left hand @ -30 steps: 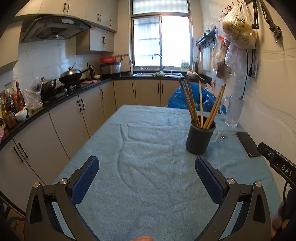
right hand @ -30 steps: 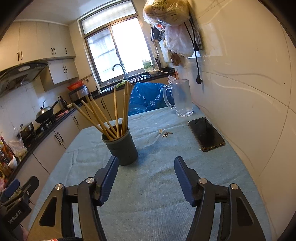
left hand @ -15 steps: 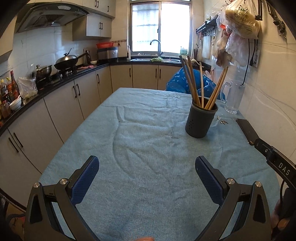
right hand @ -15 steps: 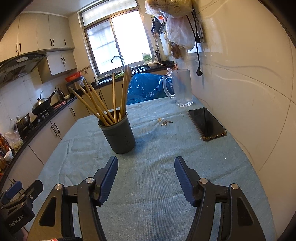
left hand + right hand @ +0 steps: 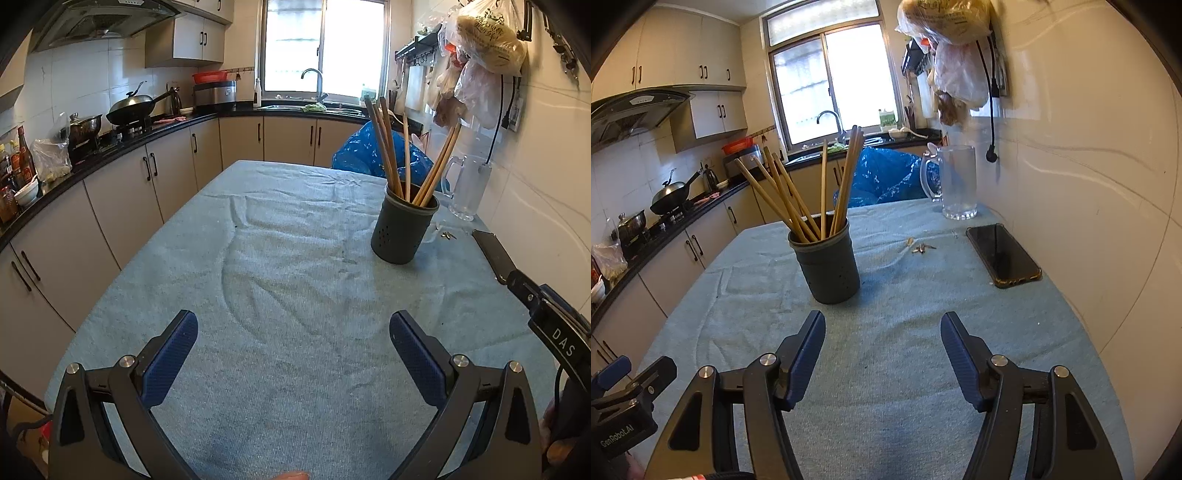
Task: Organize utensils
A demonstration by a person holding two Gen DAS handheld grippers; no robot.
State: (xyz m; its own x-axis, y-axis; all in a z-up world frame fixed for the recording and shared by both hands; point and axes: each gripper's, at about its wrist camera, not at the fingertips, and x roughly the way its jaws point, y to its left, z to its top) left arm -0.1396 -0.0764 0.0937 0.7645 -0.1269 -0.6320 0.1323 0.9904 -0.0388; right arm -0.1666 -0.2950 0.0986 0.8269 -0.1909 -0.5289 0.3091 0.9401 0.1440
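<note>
The left gripper (image 5: 293, 352) hangs over the blue table cloth (image 5: 288, 295) with its jaws spread wide and nothing between them. The right gripper (image 5: 882, 349) is the same — spread apart, empty, low over the cloth.

From the left wrist camera, the dark holder (image 5: 404, 225) stands upright on the cloth at about 1 o'clock, well apart from the fingers. A bunch of wooden chopsticks (image 5: 393, 158) sits in it, fanning out and leaning on the rim. In the right wrist view the holder (image 5: 827, 258) is near, at about 11 o'clock — just beyond the left finger tip, not touching it.

A black phone (image 5: 1003, 254) lies flat at 1 o'clock, by the wall. A clear glass mug (image 5: 956, 182) stands further back at 12 to 1 o'clock, and a small set of keys (image 5: 921, 248) lies between holder and phone.
</note>
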